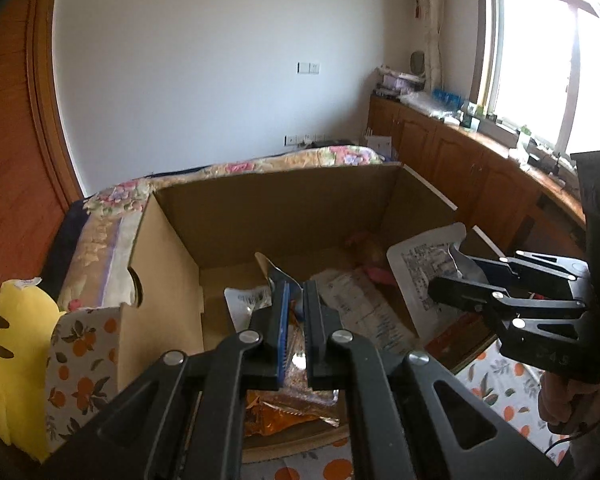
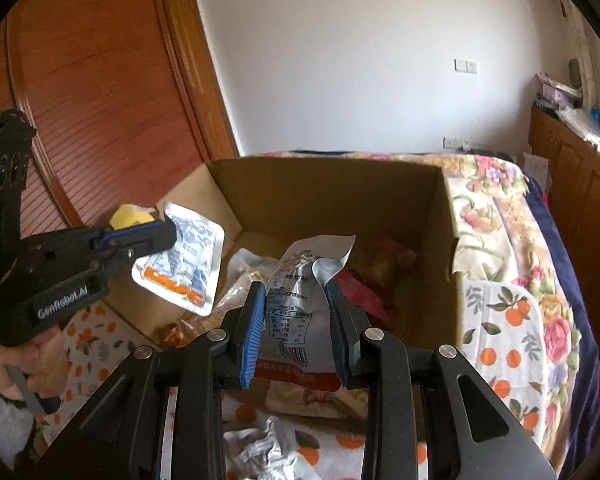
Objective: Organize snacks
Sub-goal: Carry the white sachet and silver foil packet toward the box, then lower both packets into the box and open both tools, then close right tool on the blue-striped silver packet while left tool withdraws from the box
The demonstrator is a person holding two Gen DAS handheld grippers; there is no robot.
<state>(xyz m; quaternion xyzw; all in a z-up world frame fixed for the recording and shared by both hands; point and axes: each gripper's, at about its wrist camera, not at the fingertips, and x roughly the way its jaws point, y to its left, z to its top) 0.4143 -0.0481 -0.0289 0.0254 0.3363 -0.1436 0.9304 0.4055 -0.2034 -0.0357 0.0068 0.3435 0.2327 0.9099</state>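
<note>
Two views. Left wrist: left gripper (image 1: 296, 300) clamped tight on thin silver-edged snack packet (image 1: 278, 276), above open brown cardboard box (image 1: 284, 204); right gripper (image 1: 446, 280) beside it pinching white printed pouch (image 1: 424, 268). Right wrist: right gripper (image 2: 296, 300) narrowly closed on white-and-silver pouch (image 2: 304, 280), over box (image 2: 324, 192) on orange-print cloth (image 2: 500, 320).

My left wrist view looks down along its fingers, close above the open brown cardboard box (image 1: 284, 208). My right wrist view faces the same box (image 2: 332, 196) from its right; both share its interior.
</note>
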